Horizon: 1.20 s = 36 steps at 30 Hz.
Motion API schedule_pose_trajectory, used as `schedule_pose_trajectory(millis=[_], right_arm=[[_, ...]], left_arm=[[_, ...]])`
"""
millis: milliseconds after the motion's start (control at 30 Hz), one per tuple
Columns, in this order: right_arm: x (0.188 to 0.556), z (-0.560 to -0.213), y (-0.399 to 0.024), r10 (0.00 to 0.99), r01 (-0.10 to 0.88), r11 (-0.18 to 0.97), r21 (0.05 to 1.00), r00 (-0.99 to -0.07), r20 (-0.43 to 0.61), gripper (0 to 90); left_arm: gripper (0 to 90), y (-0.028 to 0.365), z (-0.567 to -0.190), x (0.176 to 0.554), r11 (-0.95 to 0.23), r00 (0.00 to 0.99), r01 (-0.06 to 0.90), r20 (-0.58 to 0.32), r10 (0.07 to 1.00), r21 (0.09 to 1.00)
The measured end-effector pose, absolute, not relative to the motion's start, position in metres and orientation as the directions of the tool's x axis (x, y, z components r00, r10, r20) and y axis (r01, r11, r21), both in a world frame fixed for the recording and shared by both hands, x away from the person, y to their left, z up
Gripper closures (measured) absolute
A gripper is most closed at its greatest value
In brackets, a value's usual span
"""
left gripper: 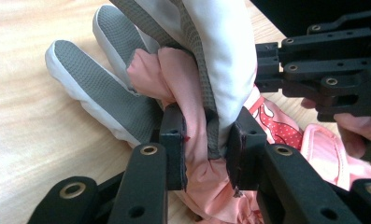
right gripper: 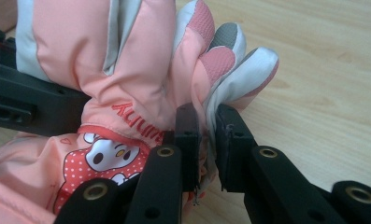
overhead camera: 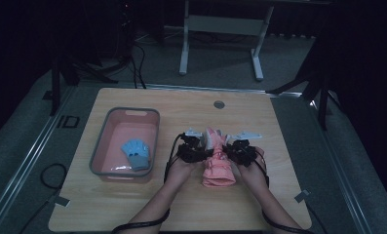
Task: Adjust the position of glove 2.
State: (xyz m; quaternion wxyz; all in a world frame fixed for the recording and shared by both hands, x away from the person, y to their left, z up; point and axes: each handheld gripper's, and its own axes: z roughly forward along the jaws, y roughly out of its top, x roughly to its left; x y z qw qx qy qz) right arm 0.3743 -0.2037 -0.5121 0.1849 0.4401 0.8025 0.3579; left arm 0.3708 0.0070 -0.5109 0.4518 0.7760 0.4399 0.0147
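Hand-held gripper, left (overhead camera: 197, 145), and right (overhead camera: 236, 146): both clamped on pink glove (overhead camera: 219, 165), frame centre; basin (overhead camera: 103, 141) left, worktop (overhead camera: 279, 126) edges distant.

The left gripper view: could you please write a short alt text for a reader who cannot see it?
The left gripper has its two black jaws clamped on a fold of a pink and white padded glove above a light wooden table. The glove's grey-palmed fingers point up and left, and the right gripper enters from the right.
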Motion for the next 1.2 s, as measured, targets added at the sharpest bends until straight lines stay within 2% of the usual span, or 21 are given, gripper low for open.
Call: schedule_pose_trajectory(millis=[267,767,1200], right_arm=[[0.367,-0.491,-0.202,0.832,0.557,0.336,0.759,-0.553,0.038,80.9],[0.367,-0.478,-0.197,0.820,0.549,0.322,0.771,-0.569,0.062,81.5],[0.373,-0.444,-0.165,0.796,0.512,0.332,0.793,-0.603,0.056,81.4]], left_arm=[[72.3,0.016,-0.492,0.366,-0.220,0.632,0.658,-0.369,0.681,0.720],[72.8,0.027,-0.475,0.365,-0.213,0.638,0.651,-0.374,0.673,0.728],[72.6,0.063,-0.441,0.365,-0.204,0.641,0.630,-0.353,0.681,0.749]])
